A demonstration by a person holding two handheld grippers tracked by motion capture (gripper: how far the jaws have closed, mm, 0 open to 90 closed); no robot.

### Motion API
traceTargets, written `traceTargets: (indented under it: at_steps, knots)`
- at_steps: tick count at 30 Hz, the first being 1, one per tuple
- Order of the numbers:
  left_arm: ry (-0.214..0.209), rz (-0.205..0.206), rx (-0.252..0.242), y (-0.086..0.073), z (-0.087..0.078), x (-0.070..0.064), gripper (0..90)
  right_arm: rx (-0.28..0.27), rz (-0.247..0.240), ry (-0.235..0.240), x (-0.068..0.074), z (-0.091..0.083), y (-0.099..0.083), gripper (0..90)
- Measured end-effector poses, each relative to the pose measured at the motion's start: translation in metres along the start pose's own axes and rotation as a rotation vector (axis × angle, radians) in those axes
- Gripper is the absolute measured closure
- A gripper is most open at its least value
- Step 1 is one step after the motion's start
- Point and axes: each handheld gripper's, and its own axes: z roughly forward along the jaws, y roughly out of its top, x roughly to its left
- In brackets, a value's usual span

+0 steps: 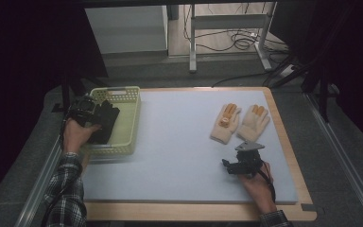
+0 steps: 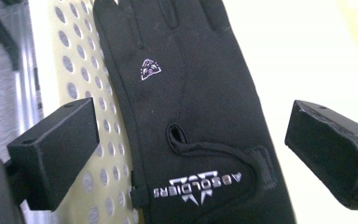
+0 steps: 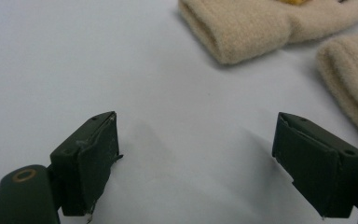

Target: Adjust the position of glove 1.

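Observation:
A black glove (image 1: pixel 106 120) (image 2: pixel 191 107) with white lettering at its cuff lies in the pale yellow perforated basket (image 1: pixel 125 123) (image 2: pixel 81 74) at the table's left. My left gripper (image 1: pixel 86 113) (image 2: pixel 191 154) hovers over the basket, open, its jaws on either side of the glove's cuff without gripping it. Two cream knitted gloves with orange fingertips, one (image 1: pixel 225 124) (image 3: pixel 256 25) beside the other (image 1: pixel 254 122) (image 3: pixel 354 74), lie flat at the right of the white mat. My right gripper (image 1: pixel 231 165) (image 3: pixel 196 158) is open just above the mat, a little in front of them, with nothing between its jaws.
The white mat (image 1: pixel 179 142) covers a wooden table (image 1: pixel 293 161). Beyond the far edge stand a metal frame (image 1: pixel 227 28), loose cables on the floor (image 1: pixel 238 40) and a white cabinet (image 1: pixel 125 28). Dark drapes flank both sides.

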Motion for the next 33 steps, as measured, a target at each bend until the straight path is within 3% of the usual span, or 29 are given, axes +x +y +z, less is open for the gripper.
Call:
traceTargets:
  at_steps: [2, 4, 5, 6, 15, 19, 21, 23, 27, 30, 31, 33]
  knots:
    - [-0.029, -0.018, -0.038, -0.002, -0.006, 0.002, 3.0, 0.0, 0.0, 0.0, 0.0, 0.0, 0.0, 14.4]
    - [-0.084, -0.034, -0.084, -0.006, -0.012, 0.003, 3.0, 0.0, 0.0, -0.001, 0.0, 0.0, 0.0, 14.4]
    - [-0.084, -0.034, -0.084, -0.006, -0.012, 0.003, 2.9, 0.0, -0.001, -0.001, 0.0, 0.0, 0.0, 14.4]
    - [-0.12, -0.03, -0.112, -0.008, -0.016, 0.0, 2.8, 0.0, -0.001, -0.001, 0.0, 0.0, 0.0, 14.4]
    - [-0.178, 0.053, -0.187, -0.02, -0.023, -0.022, 2.7, -0.001, -0.004, -0.003, 0.0, 0.0, 0.0, 14.4]
    - [-0.213, 0.097, -0.22, -0.025, -0.027, -0.037, 2.4, 0.001, -0.007, -0.005, 0.001, 0.0, 0.0, 14.4]
    - [-0.231, 0.138, -0.245, -0.027, -0.031, -0.05, 2.3, 0.001, -0.007, -0.005, 0.001, 0.0, 0.0, 14.4]
    - [-0.237, 0.147, -0.251, -0.027, -0.032, -0.053, 2.2, 0.001, -0.006, -0.005, 0.001, 0.0, 0.0, 14.4]
    - [-0.301, 0.177, -0.316, -0.032, -0.041, -0.076, 2.5, 0.001, -0.005, -0.005, 0.001, -0.001, 0.0, 14.4]
    - [-0.33, 0.214, -0.337, -0.037, -0.043, -0.093, 2.5, 0.002, -0.005, -0.006, 0.001, -0.001, 0.0, 14.4]
    - [-0.33, 0.214, -0.337, -0.037, -0.043, -0.093, 2.6, 0.002, -0.005, -0.006, 0.001, -0.001, 0.0, 14.4]
    - [-0.349, 0.249, -0.35, -0.042, -0.044, -0.108, 2.6, 0.002, -0.005, -0.005, 0.001, -0.001, 0.0, 14.4]
